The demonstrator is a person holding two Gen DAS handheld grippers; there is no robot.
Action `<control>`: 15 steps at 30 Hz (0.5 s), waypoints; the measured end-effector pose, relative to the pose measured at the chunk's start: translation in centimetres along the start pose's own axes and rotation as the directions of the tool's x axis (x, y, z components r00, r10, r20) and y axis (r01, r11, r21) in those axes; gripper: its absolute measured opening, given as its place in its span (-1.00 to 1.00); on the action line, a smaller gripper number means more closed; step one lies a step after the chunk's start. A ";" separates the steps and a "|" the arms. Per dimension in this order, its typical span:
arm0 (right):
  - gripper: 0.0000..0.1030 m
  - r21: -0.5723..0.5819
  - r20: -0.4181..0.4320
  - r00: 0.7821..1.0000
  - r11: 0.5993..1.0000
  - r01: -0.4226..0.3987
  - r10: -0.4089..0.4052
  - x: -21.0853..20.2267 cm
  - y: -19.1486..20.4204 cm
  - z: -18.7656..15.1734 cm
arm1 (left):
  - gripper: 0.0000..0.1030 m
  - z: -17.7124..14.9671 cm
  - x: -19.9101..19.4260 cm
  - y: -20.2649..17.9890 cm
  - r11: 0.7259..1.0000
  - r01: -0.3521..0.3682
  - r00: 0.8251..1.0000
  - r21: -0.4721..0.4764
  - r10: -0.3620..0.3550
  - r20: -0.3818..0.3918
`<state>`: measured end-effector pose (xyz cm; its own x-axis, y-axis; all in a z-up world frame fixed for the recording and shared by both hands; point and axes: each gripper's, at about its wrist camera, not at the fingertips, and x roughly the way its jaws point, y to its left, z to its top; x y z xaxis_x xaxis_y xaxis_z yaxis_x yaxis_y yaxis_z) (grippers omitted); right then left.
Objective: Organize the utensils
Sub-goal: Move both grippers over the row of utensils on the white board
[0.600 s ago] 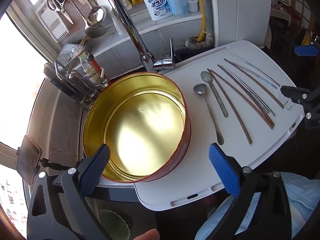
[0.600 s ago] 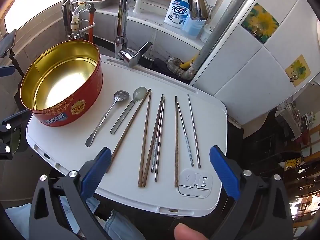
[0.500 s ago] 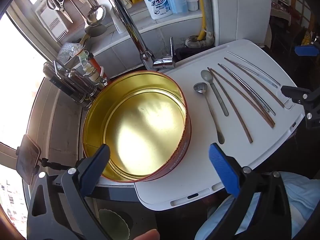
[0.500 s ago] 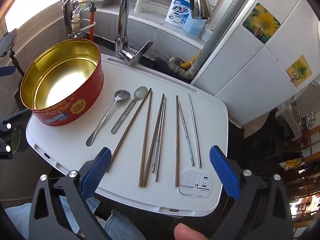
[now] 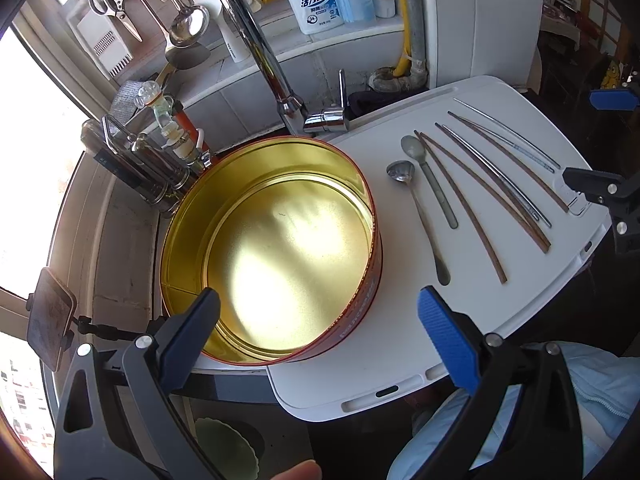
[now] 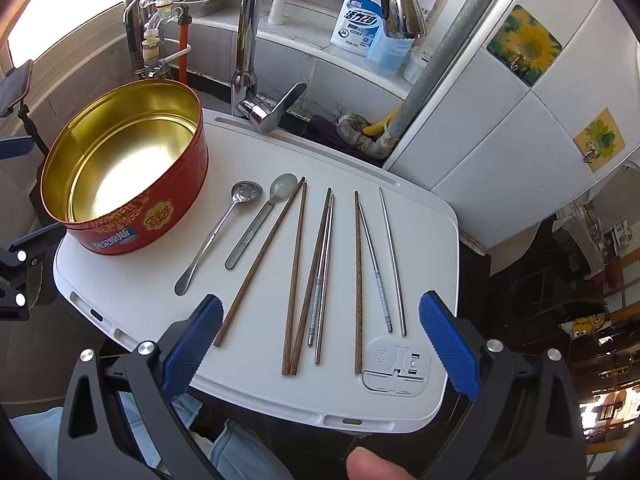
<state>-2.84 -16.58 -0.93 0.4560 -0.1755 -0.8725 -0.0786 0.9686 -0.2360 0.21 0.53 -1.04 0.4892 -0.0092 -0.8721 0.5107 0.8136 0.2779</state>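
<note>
Round tin: metal; glossy gold interior throwing bright reflections, red printed lacquer outside.
White board: plastic, smooth, matt to faintly satin, with moulded slots at the rim.
Ladle-shaped spoon: polished metal, mirror-bright bowl.
Second spoon: duller grey metal, brushed or satin look.
Wooden chopsticks: brown wood, visible grain, matt.
Metal chopsticks: slim steel, shiny, some with a finely patterned band near one end.
Faucet: chromed metal, highly reflective.
Detergent bottle: white plastic, glossy printed label.
Right gripper and left gripper: black matt bodies, blue pads with a knurled, rubbery-looking texture, bright metal screw heads.
</note>
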 end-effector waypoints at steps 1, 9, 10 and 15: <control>0.93 0.000 0.000 1.000 1.000 0.001 -0.001 0.0 0.0 0.0 | 0.88 0.0 0.0 -0.1 1.000 0.005 1.000 0.002 -0.005 0.000; 0.93 0.013 -0.010 1.000 1.000 0.006 -0.006 0.0 0.2 0.0 | 0.87 -0.3 0.3 0.1 0.999 0.034 0.999 0.009 -0.034 0.001; 0.93 0.015 -0.010 1.000 1.000 0.006 -0.006 0.0 0.2 -0.1 | 0.88 -0.3 0.3 0.2 0.999 0.039 0.999 0.011 -0.039 0.002; 0.93 0.032 -0.014 1.000 0.999 0.009 -0.009 -0.1 0.6 -0.2 | 0.88 -0.8 0.3 0.8 0.997 0.070 0.998 0.018 -0.070 0.006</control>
<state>-3.12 -16.00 -1.12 0.4441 -0.1867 -0.8763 -0.0455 0.9721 -0.2302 0.17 1.60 -1.36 0.4568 -0.0698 -0.8868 0.5563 0.8004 0.2235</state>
